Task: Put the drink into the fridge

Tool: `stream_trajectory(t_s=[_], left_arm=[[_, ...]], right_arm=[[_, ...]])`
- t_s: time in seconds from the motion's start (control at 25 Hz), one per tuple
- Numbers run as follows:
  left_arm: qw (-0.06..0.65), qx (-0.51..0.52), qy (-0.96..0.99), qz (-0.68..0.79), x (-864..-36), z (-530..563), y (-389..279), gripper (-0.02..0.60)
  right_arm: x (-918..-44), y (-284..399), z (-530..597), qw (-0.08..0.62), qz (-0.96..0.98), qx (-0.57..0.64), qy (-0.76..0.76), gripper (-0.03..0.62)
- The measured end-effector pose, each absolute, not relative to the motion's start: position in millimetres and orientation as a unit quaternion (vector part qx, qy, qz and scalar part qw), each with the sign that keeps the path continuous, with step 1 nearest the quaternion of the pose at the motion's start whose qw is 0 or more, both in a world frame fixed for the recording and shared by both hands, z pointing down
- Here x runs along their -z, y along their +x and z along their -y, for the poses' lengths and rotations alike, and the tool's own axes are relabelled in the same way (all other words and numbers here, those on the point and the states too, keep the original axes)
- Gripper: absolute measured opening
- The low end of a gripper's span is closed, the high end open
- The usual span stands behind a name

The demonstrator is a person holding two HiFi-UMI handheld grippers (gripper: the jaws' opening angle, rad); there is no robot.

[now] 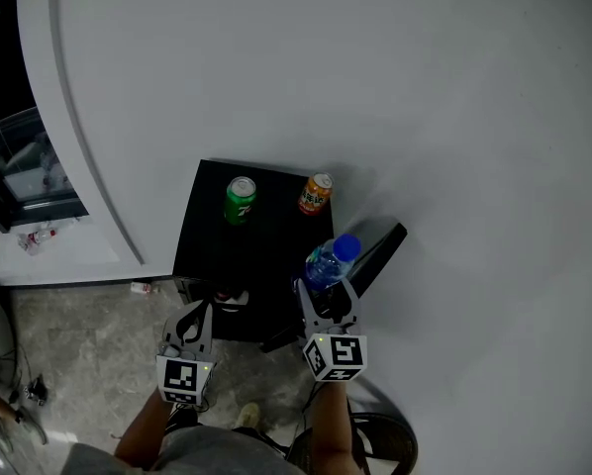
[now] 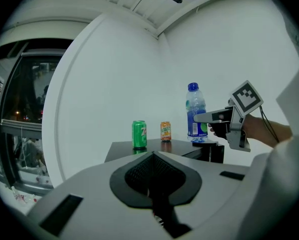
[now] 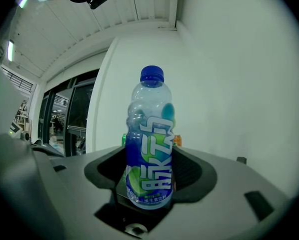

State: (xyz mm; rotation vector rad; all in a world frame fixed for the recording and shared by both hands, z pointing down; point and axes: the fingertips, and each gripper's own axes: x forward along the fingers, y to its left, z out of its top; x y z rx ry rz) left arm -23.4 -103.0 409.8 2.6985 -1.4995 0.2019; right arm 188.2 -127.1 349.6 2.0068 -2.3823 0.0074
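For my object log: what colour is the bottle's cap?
Blue; the cap shows best in the right gripper view.

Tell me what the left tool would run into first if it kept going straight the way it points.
The left tool, shut, would most likely meet the near edge of the black table first; if it passes over that, the green can comes next. Depth is unclear.

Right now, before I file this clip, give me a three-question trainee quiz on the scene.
1. True or false: the left hand-held gripper is open.
2. The right hand-held gripper is shut on: A a mug, B the blue-capped bottle, C a carton?
3. How many cans stand on the black cabinet?
Key: 1 false, it is shut; 2 B; 3 two, a green can and an orange can.
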Motion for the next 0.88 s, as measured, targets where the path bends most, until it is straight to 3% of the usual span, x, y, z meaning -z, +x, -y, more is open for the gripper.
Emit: stream_trajectory(t_s=[0.88], left_arm=[[0.007,-0.063,0.890,0.451,-413,64,0,0.005]], right_arm=[[-393,172,25,0.023,0.774,-0.015,0.633,0.293]])
